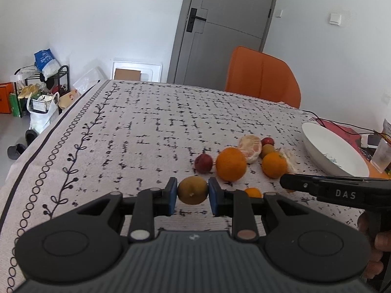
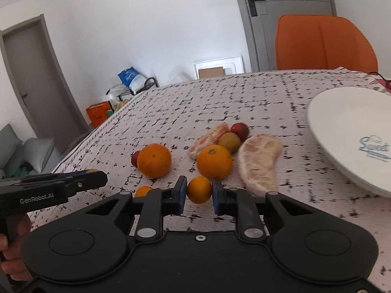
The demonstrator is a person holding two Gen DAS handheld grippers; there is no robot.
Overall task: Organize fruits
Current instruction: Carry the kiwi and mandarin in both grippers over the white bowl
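The left gripper (image 1: 192, 193) is clamped on a brown-green fruit (image 1: 192, 190) and the right gripper (image 2: 199, 193) on a small orange (image 2: 199, 189), both low over the tablecloth (image 1: 146, 127); the white plate (image 2: 347, 131), likely the destination, stands empty to the right.

You have a table (image 1: 136, 131) under a pale cloth with black dashes (leafy border at its left edge). On it lie two oranges (image 2: 154, 160), pomelo segments (image 2: 259, 163), small red fruits (image 1: 203, 163) and a white plate (image 2: 342, 122).
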